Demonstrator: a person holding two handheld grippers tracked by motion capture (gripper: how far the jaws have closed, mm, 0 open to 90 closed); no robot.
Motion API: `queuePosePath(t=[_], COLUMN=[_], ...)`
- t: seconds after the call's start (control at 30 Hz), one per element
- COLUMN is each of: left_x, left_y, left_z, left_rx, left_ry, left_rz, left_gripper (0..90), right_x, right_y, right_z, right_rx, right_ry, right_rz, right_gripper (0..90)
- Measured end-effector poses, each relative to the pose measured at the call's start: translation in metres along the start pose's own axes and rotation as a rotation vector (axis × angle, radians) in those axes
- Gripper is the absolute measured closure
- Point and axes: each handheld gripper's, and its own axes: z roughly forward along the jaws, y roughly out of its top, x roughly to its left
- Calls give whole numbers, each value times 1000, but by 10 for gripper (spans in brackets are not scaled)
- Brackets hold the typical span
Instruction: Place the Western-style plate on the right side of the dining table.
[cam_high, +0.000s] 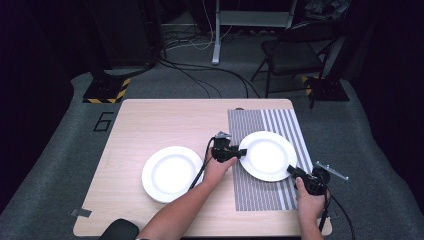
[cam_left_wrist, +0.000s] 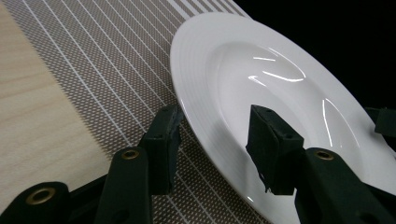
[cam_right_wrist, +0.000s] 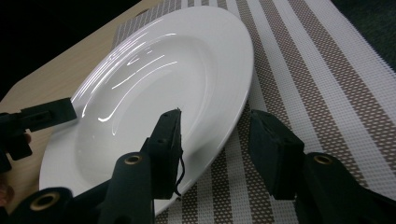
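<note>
A white plate (cam_high: 267, 155) lies on a brown-and-white striped placemat (cam_high: 260, 195) on the right half of the wooden table (cam_high: 165, 120). My left gripper (cam_high: 239, 152) is at its left rim. In the left gripper view the jaws of the left gripper (cam_left_wrist: 215, 116) straddle the rim of the plate (cam_left_wrist: 280, 84), one over the placemat (cam_left_wrist: 93, 56) and one above the plate's inside, with gaps on both sides. My right gripper (cam_high: 295, 172) is at the near right rim; the right gripper (cam_right_wrist: 215, 119) straddles the plate (cam_right_wrist: 154, 84) the same way, open. A second white plate (cam_high: 171, 173) rests on bare wood to the left.
A black rounded object (cam_high: 119, 230) sits at the table's near left edge, with a strip of tape (cam_high: 81, 212) beside it. Beyond the table are a folding chair (cam_high: 292, 50), floor cables (cam_high: 200, 75) and a yellow-and-black striped base (cam_high: 106, 92).
</note>
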Motion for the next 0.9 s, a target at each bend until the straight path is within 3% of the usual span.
queuePosePath(t=[0.17, 0.33, 0.53, 0.8, 0.9], left_x=[0, -8, -16, -18, -18], left_y=[2, 8, 16, 25, 27], left_z=[-11, -22, -37, -65, -78], left_rx=[-12, -32, -41, -33, -45], left_ry=[-9, -19, -29, -28, -21], left_rz=[-10, -9, 23, 28, 61], left_gripper=[536, 537, 537, 537, 537], right_x=[1, 4, 9, 30, 39], right_y=[-1, -1, 3, 6, 7], right_z=[-11, -25, -37, -48, -50], right_rx=[4, -7, 9, 20, 28], right_ry=[-15, 9, 41, 84, 92], right_rz=[-41, -49, -63, -127, -163], right_gripper=[528, 512, 501, 482, 471])
